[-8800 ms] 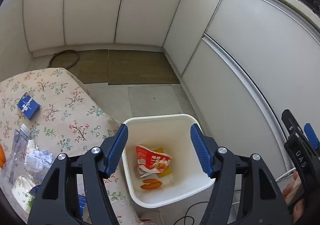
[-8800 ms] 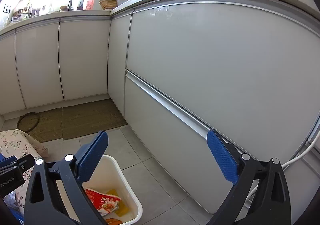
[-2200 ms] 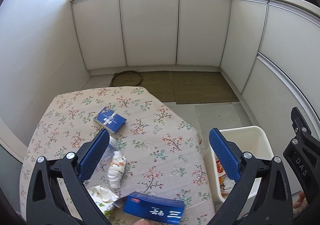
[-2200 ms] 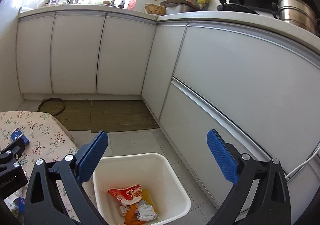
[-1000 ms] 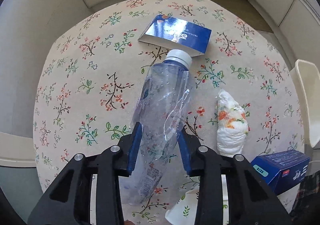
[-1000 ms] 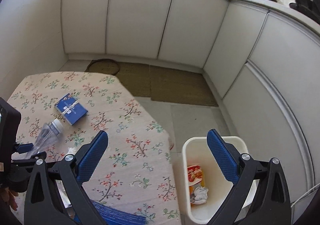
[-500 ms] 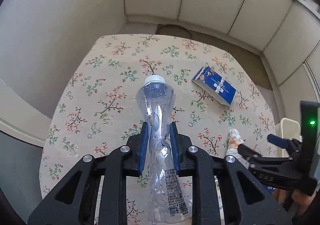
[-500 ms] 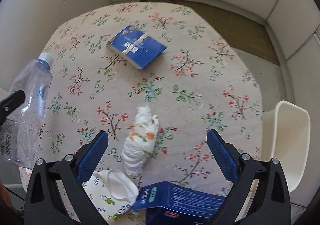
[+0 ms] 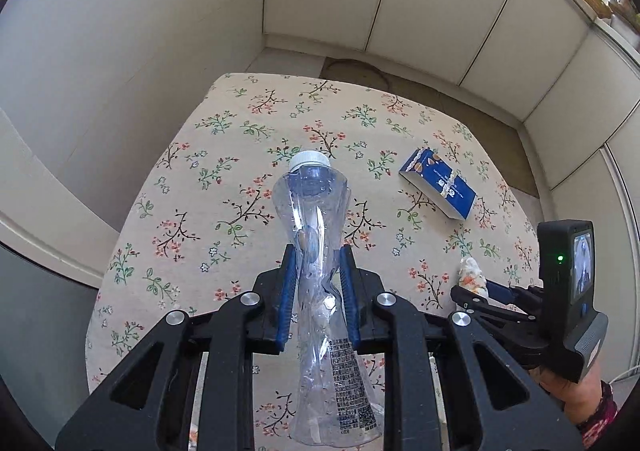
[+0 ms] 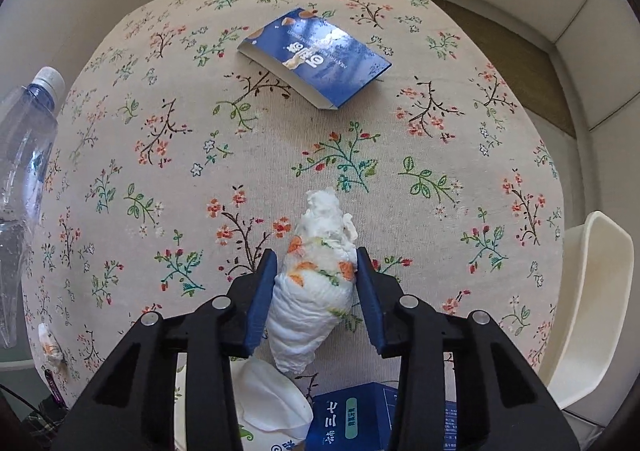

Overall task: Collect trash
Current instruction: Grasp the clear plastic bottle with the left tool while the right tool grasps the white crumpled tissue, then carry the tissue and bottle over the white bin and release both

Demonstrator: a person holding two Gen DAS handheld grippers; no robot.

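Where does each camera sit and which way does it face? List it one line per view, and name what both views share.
Left wrist: on the left gripper, looking down its fingers at the floral table; its jaws pinch a crushed clear bottle, and the right gripper shows at the right edge.
Right wrist: on the right gripper, looking down at the table; its jaws flank a crumpled tissue wad, contact unclear.
Shared: the bottle, the wad, the flat blue box.
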